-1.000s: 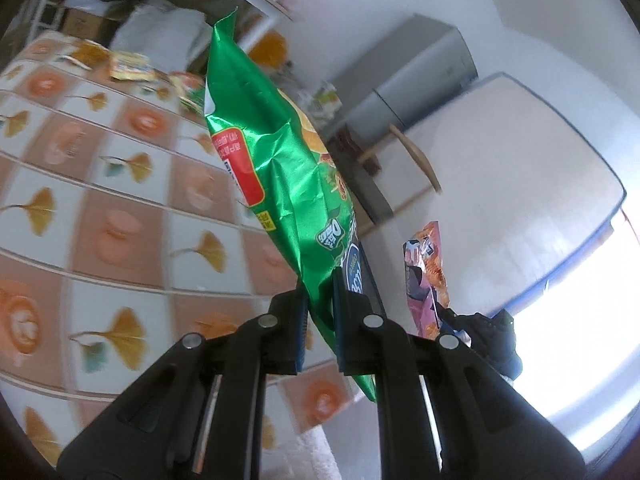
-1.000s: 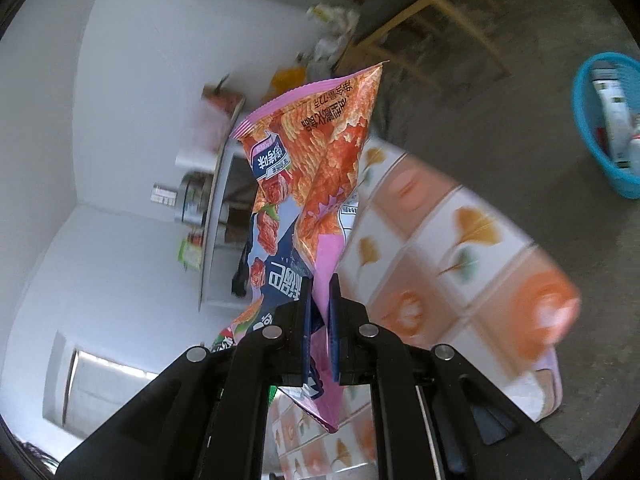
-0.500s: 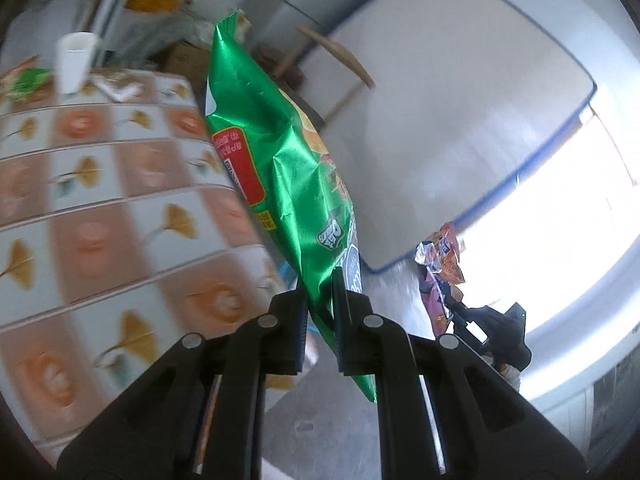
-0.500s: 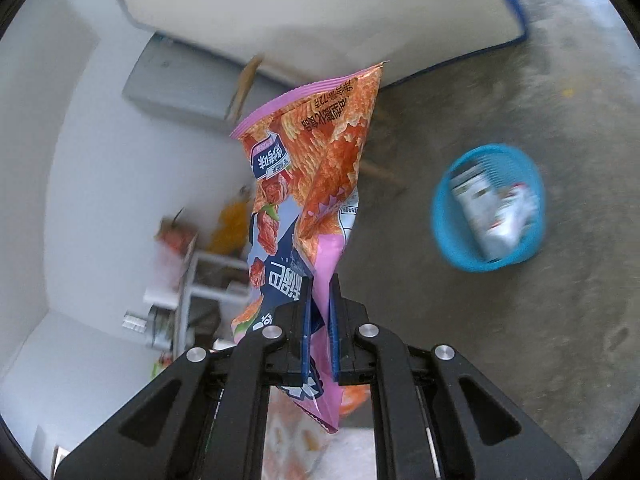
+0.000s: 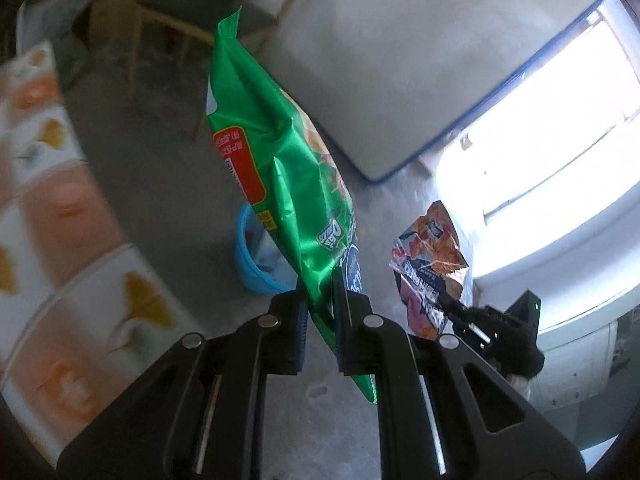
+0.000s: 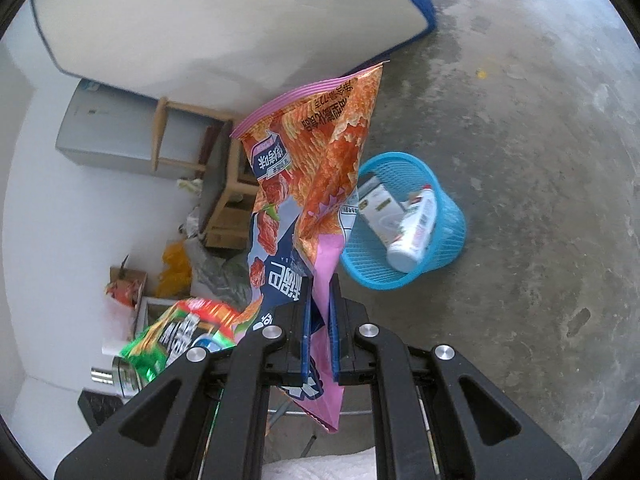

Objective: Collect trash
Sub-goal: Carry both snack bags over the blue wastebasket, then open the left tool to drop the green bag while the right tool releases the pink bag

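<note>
My left gripper (image 5: 320,300) is shut on a green snack bag (image 5: 280,176) that stands up between its fingers. My right gripper (image 6: 319,308) is shut on an orange and pink snack bag (image 6: 312,184). Both are held in the air above the concrete floor. A blue mesh trash basket (image 6: 444,256) stands on the floor just beyond and right of the orange bag, with a white carton and a white bottle inside. In the left wrist view the basket (image 5: 250,256) is partly hidden behind the green bag, and the right gripper with the orange bag (image 5: 428,252) is at the right.
A table with a ginkgo-patterned cloth (image 5: 48,240) is at the left. A white mattress with blue trim (image 6: 200,20) leans on the wall. A wooden chair (image 6: 224,184), a grey refrigerator (image 6: 108,136) and clutter stand behind. A bright window (image 5: 560,140) is at the right.
Both grippers have swung away from the table toward the floor, still holding their bags. The blue basket is now closer in the right wrist view and has come into the left wrist view.
</note>
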`<action>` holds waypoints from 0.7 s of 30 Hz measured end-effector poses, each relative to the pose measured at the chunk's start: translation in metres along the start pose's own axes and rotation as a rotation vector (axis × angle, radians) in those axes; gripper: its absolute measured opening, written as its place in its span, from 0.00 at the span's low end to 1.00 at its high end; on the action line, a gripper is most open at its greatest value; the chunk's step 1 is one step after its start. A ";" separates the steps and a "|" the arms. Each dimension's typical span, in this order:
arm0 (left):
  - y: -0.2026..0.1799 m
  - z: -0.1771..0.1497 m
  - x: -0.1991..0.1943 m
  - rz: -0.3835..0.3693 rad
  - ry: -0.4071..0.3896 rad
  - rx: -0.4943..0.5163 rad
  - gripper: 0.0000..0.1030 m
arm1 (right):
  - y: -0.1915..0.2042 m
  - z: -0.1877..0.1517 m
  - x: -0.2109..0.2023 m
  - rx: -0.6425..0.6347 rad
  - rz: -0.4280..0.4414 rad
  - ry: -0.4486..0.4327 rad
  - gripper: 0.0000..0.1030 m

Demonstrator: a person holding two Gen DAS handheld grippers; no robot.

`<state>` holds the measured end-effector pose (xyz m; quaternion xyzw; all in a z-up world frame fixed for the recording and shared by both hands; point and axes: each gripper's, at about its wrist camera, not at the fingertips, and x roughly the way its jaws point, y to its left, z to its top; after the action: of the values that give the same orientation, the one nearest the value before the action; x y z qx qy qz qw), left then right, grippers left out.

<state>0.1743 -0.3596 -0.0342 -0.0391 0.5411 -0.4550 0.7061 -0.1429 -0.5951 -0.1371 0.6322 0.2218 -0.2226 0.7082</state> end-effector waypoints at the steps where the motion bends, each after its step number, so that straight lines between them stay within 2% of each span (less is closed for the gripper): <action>1: -0.002 0.006 0.015 -0.006 0.022 -0.009 0.09 | -0.007 0.001 0.000 0.012 -0.007 -0.004 0.08; 5: -0.008 0.022 0.076 -0.048 0.126 -0.089 0.09 | -0.027 0.009 0.000 0.061 -0.030 -0.019 0.08; 8: -0.001 0.032 0.133 -0.081 0.206 -0.213 0.10 | -0.042 0.013 -0.006 0.094 -0.055 -0.038 0.08; 12: 0.008 0.032 0.185 -0.095 0.246 -0.323 0.10 | -0.053 0.015 -0.012 0.116 -0.078 -0.059 0.08; 15: 0.016 0.032 0.222 -0.065 0.243 -0.376 0.11 | -0.060 0.017 -0.013 0.127 -0.093 -0.060 0.08; 18: 0.039 0.019 0.254 0.010 0.298 -0.431 0.28 | -0.064 0.019 -0.010 0.129 -0.111 -0.055 0.08; 20: 0.059 0.007 0.260 0.006 0.319 -0.532 0.33 | -0.063 0.020 -0.007 0.111 -0.128 -0.054 0.08; 21: 0.065 0.003 0.260 0.001 0.320 -0.564 0.40 | -0.063 0.019 -0.005 0.105 -0.136 -0.051 0.08</action>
<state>0.2157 -0.5009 -0.2578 -0.1609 0.7500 -0.2871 0.5737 -0.1839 -0.6208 -0.1828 0.6460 0.2343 -0.2977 0.6627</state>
